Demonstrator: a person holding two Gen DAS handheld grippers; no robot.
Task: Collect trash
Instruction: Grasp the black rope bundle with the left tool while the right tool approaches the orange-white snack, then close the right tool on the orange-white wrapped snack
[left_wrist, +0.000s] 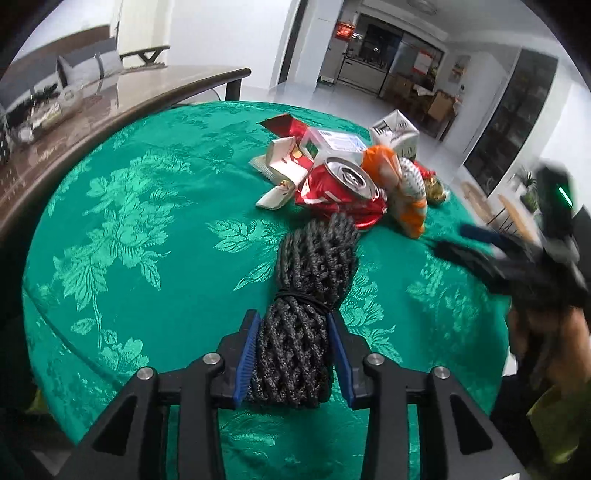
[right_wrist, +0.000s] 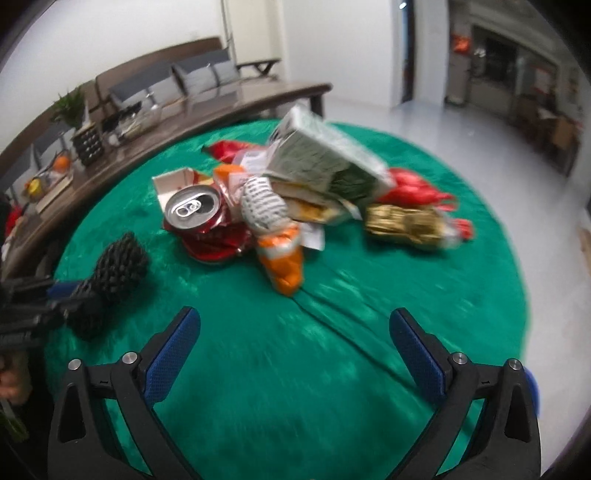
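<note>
My left gripper (left_wrist: 295, 354) pinching a rolled black mesh bag (left_wrist: 314, 280) over the green tablecloth (left_wrist: 147, 229), my right gripper (right_wrist: 295, 354) spread empty, trash pile beyond: crushed red can (right_wrist: 199, 221), orange wrapper (right_wrist: 284, 262), carton (right_wrist: 328, 158).

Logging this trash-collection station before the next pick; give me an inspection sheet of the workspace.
Surface: round table under a green floral cloth, creased near the front.
Job's things: crushed red can, orange wrapper, white-green carton, gold wrapper, piled at the far side.
Clutter: small opened cartons behind the can.
Grippers: left gripper shut on a black netted bundle; right gripper open, nothing between its fingers.
Cables: nothing seen.
Surroundings: long brown table beside the cloth, sofa with grey cushions, kitchen area beyond.
</note>
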